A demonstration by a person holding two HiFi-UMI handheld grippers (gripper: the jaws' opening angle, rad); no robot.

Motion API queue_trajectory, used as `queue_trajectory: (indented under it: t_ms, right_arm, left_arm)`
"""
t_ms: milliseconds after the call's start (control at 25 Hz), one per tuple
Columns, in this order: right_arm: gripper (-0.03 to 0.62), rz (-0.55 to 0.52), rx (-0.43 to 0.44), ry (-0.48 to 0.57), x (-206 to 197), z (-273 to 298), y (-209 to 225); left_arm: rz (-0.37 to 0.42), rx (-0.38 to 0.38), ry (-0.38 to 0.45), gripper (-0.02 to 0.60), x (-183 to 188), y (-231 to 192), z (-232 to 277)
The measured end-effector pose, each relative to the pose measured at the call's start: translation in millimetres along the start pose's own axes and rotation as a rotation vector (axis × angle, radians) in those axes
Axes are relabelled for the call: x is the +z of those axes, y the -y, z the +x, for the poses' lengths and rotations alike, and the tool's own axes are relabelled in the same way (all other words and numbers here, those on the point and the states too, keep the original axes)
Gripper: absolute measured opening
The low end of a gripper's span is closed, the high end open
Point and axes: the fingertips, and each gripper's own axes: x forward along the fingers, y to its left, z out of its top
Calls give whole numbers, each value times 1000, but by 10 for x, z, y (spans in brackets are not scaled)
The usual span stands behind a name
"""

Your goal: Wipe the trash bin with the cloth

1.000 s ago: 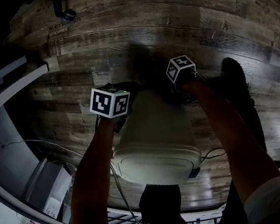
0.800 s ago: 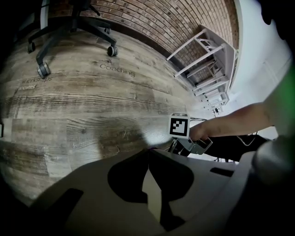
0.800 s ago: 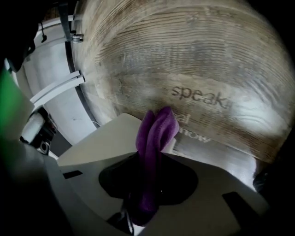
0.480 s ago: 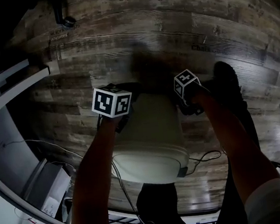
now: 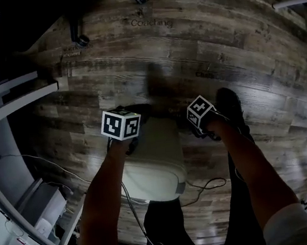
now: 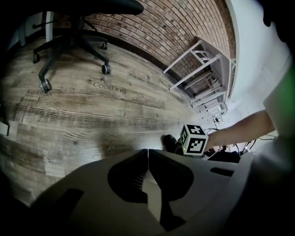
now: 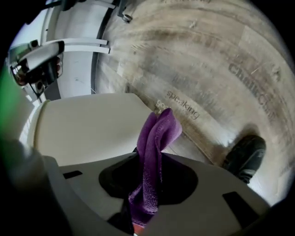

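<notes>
Nearest the person, both forearms reach down on either side of the pale trash bin [image 5: 152, 158], which stands on the wooden floor [image 5: 227, 42] between them. The left tool [image 6: 147, 159] sits at the bin's far left corner with its jaws pressed together tip to tip and nothing pinched. The right tool [image 7: 152, 184] pinches the purple cloth [image 7: 156, 138], whose folded end sticks up past the jaws, just beside the bin's right edge. From the right gripper view it cannot be told whether the cloth touches the bin. A dark cable [image 5: 206, 185] trails across the floor by the bin's near right corner. A dark shoe [image 5: 230, 109] rests just beyond the right tool and crowds that side. To the left a grey shelf unit [image 5: 35, 207] stands near the bin. Farther off, printed lettering [image 5: 151, 22] marks the floor, and the wheeled base of an office chair [image 6: 73, 32] stands well apart from the bin. A white rack [image 6: 203, 69] leans by a brick wall [image 6: 179, 27] beyond it. Compared with half a second ago, the right tool has dropped from the bin's far right corner to a spot lower along its right side. The left tool has kept its place, and the head view now takes in more floor, including a chair wheel at the top.
</notes>
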Motion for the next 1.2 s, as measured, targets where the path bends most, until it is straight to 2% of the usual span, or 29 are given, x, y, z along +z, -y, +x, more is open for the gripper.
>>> queue_trajectory:
  t_ms: [200, 360, 600, 960, 1040, 1200]
  right_arm:
    - [109, -60, -48, 20, -75, -479, -10]
    - [109, -158, -93, 56, -111, -842, -90]
    - [109, -368, -216, 84, -86, -1417, -129]
    - [109, -810, -401, 97, 157, -2209, -316]
    - [109, -855, -414, 129, 215, -2350, -406]
    - [109, -866, -412, 197, 159, -2467, -648]
  left_arm:
    - [-35, 2, 36, 5, -10, 266, -213]
    - [-96, 0, 126, 5, 44, 537, -408]
    - [-239, 27, 332, 5, 168, 971, -716]
    - [-453, 139, 655, 5, 197, 1528, -1156]
    - [-479, 169, 717, 5, 179, 1655, -1300]
    - [-526, 193, 825, 5, -11, 1970, -1560]
